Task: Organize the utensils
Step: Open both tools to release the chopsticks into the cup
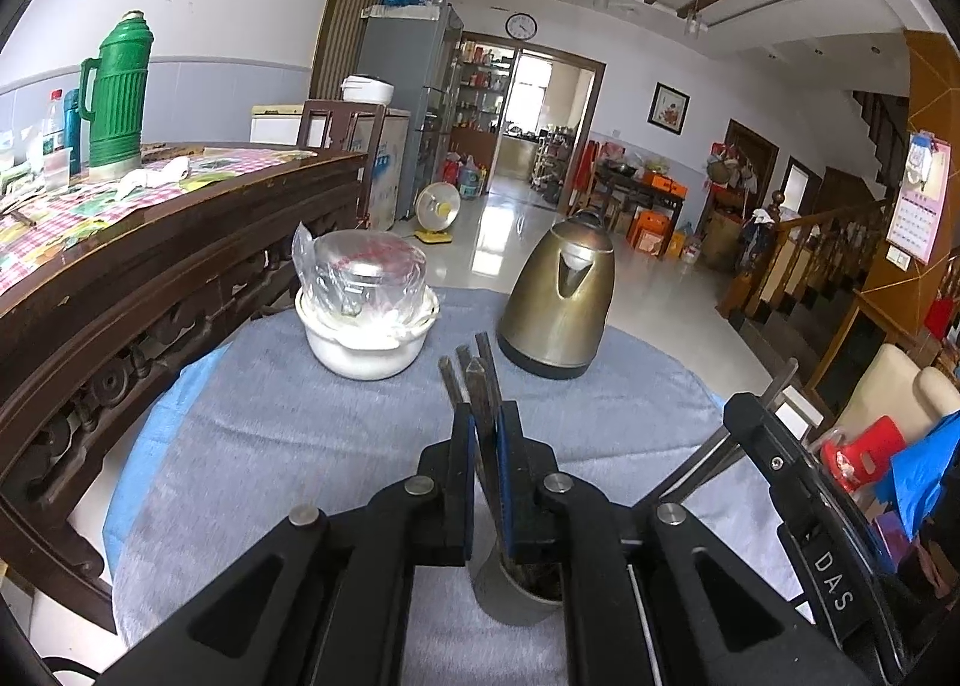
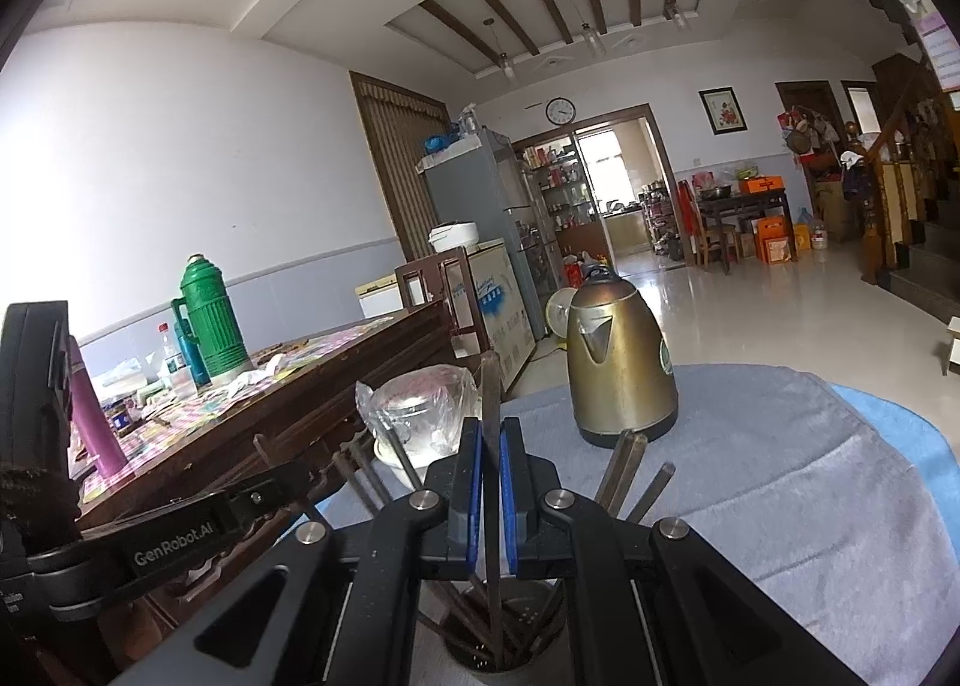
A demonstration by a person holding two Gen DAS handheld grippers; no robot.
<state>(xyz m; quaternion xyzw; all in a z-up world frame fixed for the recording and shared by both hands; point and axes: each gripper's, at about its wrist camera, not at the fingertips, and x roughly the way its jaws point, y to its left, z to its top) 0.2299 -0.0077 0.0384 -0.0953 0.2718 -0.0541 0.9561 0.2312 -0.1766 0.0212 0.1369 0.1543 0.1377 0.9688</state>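
Observation:
My left gripper [image 1: 485,416] is shut on a bundle of dark chopsticks [image 1: 480,386] whose lower ends stand in a metal holder cup [image 1: 516,596] on the grey cloth. My right gripper [image 2: 491,431] is shut on a single dark chopstick [image 2: 489,386], its lower end down in the same holder cup [image 2: 498,644]. More chopsticks [image 2: 630,476] lean out of the cup to the right and left. The right gripper shows at the right edge of the left wrist view [image 1: 780,446], the left gripper's body at the left of the right wrist view.
A brass kettle [image 1: 558,302] stands at the back of the round cloth-covered table [image 1: 270,416]. A white bowl with a plastic-wrapped glass [image 1: 366,314] sits to its left. A dark wooden table [image 1: 150,242] with a green thermos [image 1: 117,98] is at left.

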